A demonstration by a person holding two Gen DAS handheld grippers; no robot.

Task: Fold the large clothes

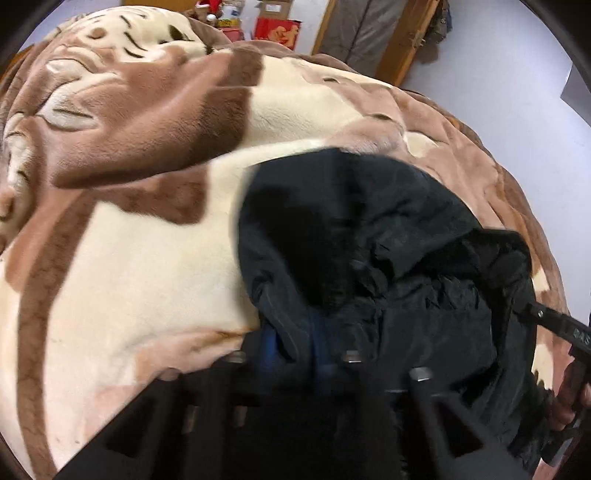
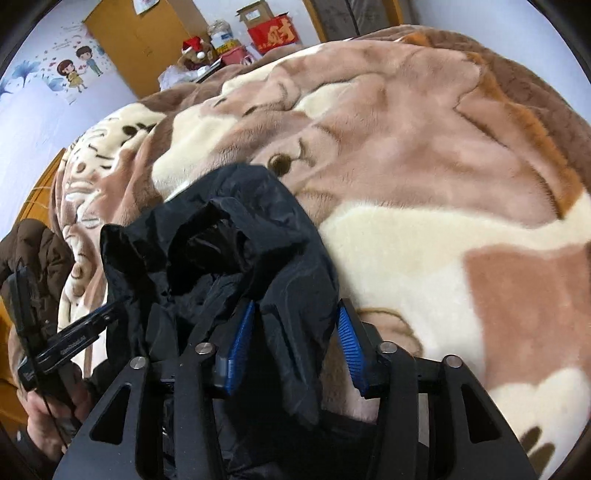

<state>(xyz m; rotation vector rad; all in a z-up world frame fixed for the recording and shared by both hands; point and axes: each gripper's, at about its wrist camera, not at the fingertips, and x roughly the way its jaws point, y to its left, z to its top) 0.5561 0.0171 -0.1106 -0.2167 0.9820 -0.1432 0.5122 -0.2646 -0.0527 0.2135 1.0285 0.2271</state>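
Observation:
A black jacket (image 1: 369, 240) lies crumpled on a cream and brown plush blanket (image 1: 147, 258) that covers the bed. In the blurred left wrist view my left gripper (image 1: 295, 343) has its blue pads close together on a fold at the jacket's near edge. In the right wrist view the black jacket (image 2: 240, 240) hangs between the blue pads (image 2: 349, 343) of my right gripper (image 2: 295, 325), which stand apart, so this gripper is open around the fold. The left gripper (image 2: 107, 314) reaches into the jacket from the left. The right gripper's fingers (image 1: 554, 321) enter at the right edge.
The blanket (image 2: 443, 184) spreads wide around the jacket. Red boxes (image 2: 273, 33) and clutter stand beyond the bed's far side, by a wooden wardrobe (image 2: 140, 40). A wooden door frame (image 1: 406, 37) stands at the back right. A brown padded sleeve (image 2: 37, 247) is at the left.

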